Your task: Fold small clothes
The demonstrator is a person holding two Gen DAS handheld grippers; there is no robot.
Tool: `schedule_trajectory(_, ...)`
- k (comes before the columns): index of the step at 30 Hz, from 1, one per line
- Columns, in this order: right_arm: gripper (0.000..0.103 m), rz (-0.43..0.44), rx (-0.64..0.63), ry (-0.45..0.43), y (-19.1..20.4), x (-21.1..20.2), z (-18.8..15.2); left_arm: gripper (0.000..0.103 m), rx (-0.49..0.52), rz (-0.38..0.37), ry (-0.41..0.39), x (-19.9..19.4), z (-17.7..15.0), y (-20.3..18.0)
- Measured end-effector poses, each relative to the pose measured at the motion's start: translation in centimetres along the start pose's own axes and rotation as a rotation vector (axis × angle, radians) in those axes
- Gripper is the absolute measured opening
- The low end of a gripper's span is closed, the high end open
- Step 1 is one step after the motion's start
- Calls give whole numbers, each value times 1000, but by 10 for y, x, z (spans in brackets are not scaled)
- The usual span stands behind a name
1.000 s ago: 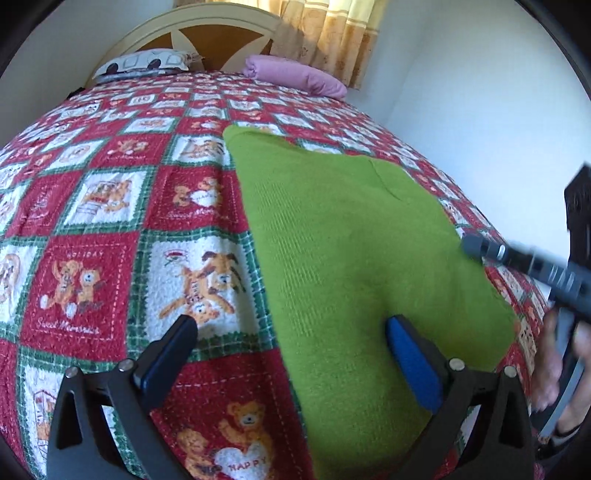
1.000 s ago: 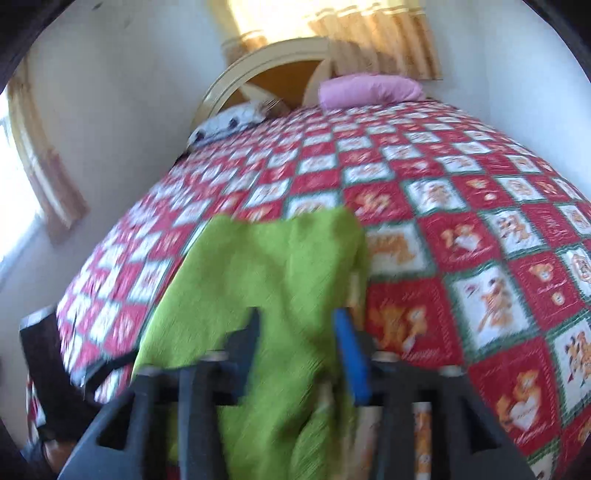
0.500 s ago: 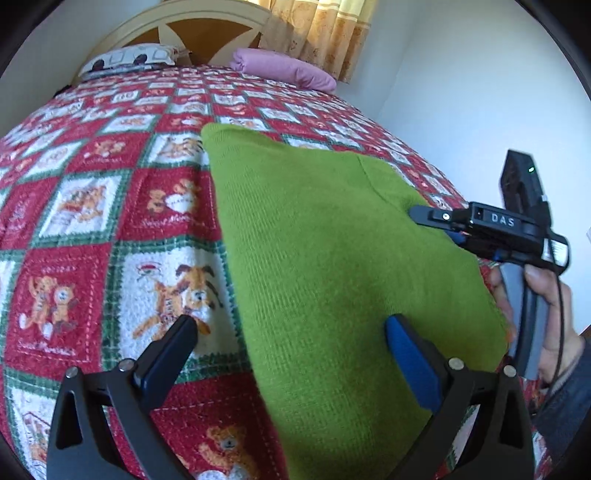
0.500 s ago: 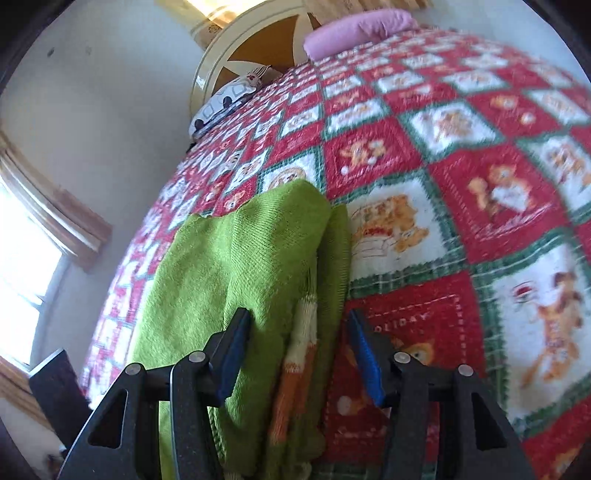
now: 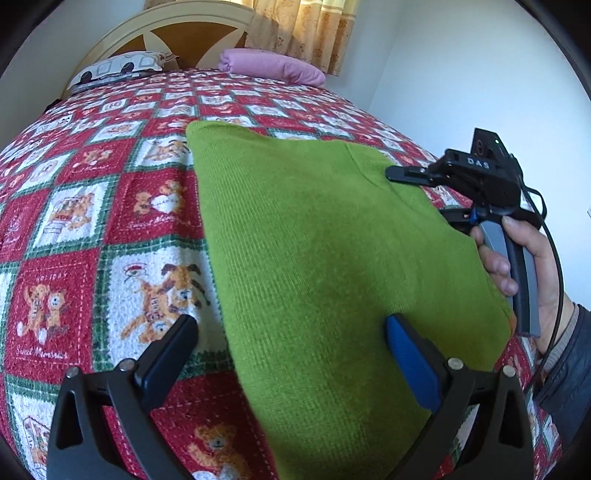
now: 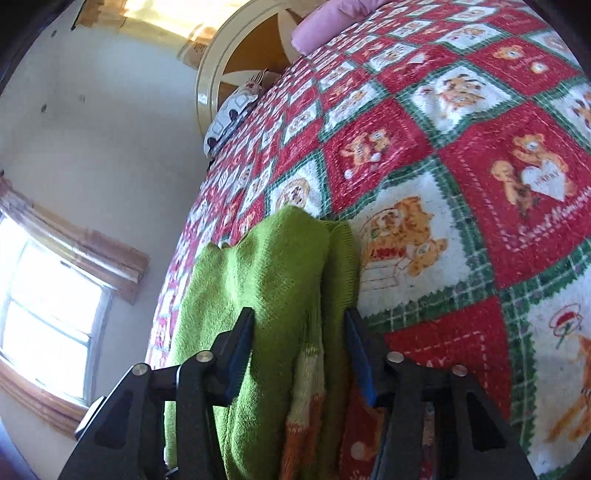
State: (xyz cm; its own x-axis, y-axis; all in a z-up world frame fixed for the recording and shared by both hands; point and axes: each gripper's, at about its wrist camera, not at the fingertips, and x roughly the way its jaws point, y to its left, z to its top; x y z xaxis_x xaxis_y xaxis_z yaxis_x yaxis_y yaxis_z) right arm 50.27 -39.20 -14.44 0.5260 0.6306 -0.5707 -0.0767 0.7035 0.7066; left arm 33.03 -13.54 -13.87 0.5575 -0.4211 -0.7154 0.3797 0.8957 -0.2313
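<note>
Left wrist view. Green knit garment (image 5: pixel 325 266) folded flat on the bear-patterned quilt (image 5: pixel 92 229), lying lengthwise along the bed's right edge, near end reaching past the bottom of frame. Left gripper (image 5: pixel 291 354) wide open, hovering low over the garment's left border: black finger over bare quilt, blue-padded finger over green knit; nothing between them. Right gripper (image 5: pixel 410 173) at the garment's right edge, top finger laid over the fabric, held by a hand (image 5: pixel 524 258) on a grey handle; open or closed cannot be told from here. Pink pillow (image 5: pixel 273 66) and patterned pillow (image 5: pixel 118 68) at the head of the bed, against the headboard (image 5: pixel 173 29); curtain (image 5: pixel 303 26) behind.

Right wrist view. Right gripper (image 6: pixel 301 354) parted, fingers straddling a raised fold of the garment (image 6: pixel 266 295); gap visible on both sides, not clamped. Orange and pale striped band (image 6: pixel 306 398) showing in the fold near the fingers. Garment close to the quilt's (image 6: pixel 461 166) edge. Window (image 6: pixel 44 314) in the wall beyond that edge.
</note>
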Motion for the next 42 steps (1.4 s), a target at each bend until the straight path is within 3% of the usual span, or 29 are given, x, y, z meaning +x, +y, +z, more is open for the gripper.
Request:
schedule_trajectory(5,45,-14,-70,12,13,9,-3,101,14,-7,14,2,-1,-3)
schedule_trajectory(8,42,-14,-39,-1,7,11,-2,100,10,-21,23,4,-1,-3)
schedule_trajectory(11,40,-38,-58,-10,10,11,-3,95,5,-48,31,5,-1,-3)
schedule_trajectory(12,33,-44,-68,-10,11,12,-3,92,6,-59,31,5,-2,-4)
schedule_trajectory(14,29,-36,-131,-5,20,13,-6,88,15,-64,27,4,-2,-6)
schedule_trajectory(19,28,-48,-140,-27,18,12,-7,75,63,-51,1,0,-4,-16)
schedule_trajectory(24,27,-86,-150,-33,17,13,-7,70,72,-48,-8,-2,-4,-18)
schedule_trajectory(27,25,-144,-190,-49,29,8,-12,62,93,-24,-14,-6,-4,-21)
schedule_trajectory(33,24,-143,-105,-81,39,-7,-16,39,118,40,-9,-18,4,-26)
schedule_trajectory(42,23,-101,-118,-125,62,-32,-27,32,157,112,-18,-33,5,-32)
